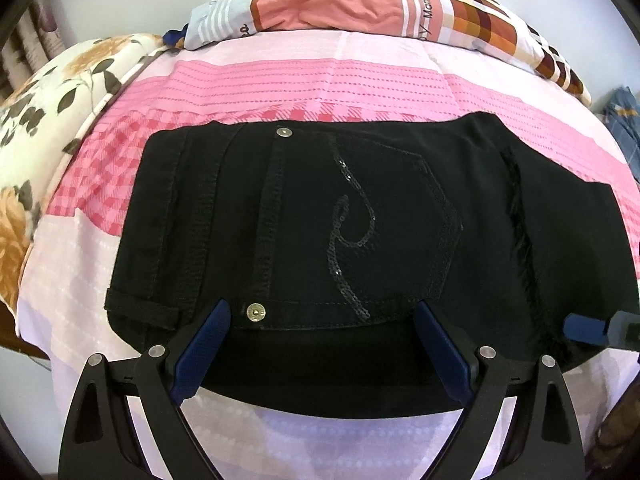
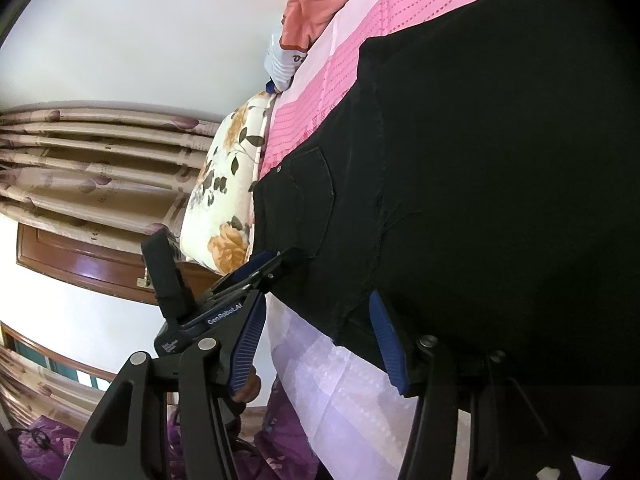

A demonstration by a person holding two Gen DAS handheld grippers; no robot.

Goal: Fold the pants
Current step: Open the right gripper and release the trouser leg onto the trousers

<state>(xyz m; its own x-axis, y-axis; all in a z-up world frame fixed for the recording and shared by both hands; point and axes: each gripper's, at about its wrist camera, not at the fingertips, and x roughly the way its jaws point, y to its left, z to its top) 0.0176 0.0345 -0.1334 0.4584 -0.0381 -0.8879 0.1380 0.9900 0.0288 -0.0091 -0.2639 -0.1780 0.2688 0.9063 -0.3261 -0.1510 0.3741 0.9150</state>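
Note:
Black pants lie folded on the pink bed, back pocket with a sequin swirl facing up and waistband at the left. My left gripper is open, its blue fingers spread over the near edge of the pants, holding nothing. My right gripper is open at the pants' near right edge; its blue fingertip shows in the left wrist view. The left gripper shows in the right wrist view at the waistband corner.
A floral pillow lies at the bed's left side. A salmon and checked quilt is piled along the far edge. Curtains and a wooden headboard stand beyond the bed. A purple cloth lies on the floor.

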